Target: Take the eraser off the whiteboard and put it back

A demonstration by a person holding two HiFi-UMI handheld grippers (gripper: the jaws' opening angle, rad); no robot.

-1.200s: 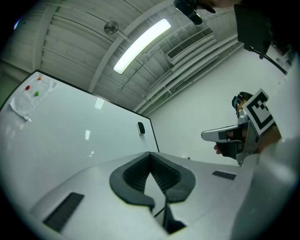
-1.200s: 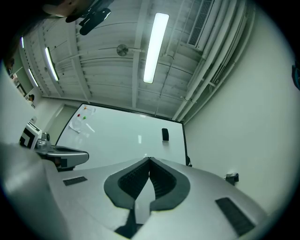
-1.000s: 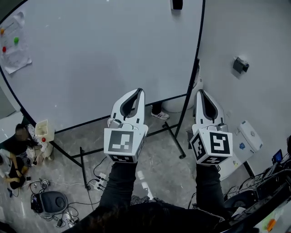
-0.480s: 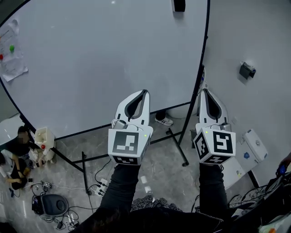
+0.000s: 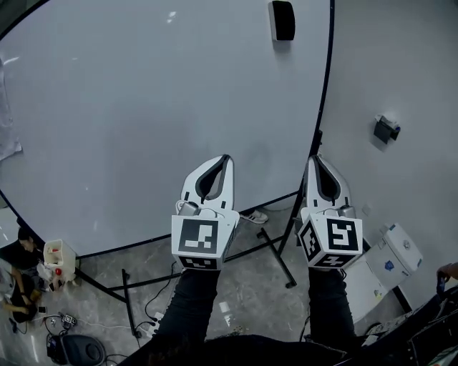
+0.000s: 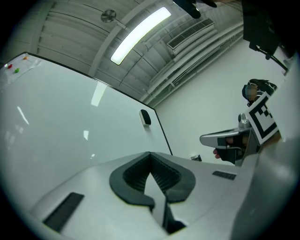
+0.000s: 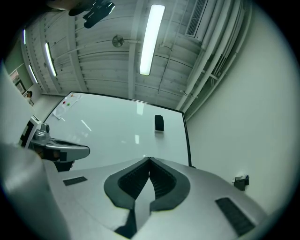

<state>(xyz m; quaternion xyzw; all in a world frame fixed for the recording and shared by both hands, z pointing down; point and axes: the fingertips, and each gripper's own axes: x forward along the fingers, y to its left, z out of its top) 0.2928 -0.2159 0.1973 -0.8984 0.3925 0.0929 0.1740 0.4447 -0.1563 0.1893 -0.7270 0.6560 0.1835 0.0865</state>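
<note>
My left gripper (image 5: pixel 225 159) and right gripper (image 5: pixel 314 159) are white, with black ribbed pads (image 6: pixel 164 176), square-patterned marker cubes (image 5: pixel 199 239) and dark sleeves (image 5: pixel 187 300).

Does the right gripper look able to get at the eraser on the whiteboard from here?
Probably yes. Nothing stands between the right gripper and the eraser, high on the whiteboard near its right edge. Its jaws are shut and empty, so they must open first.
</note>
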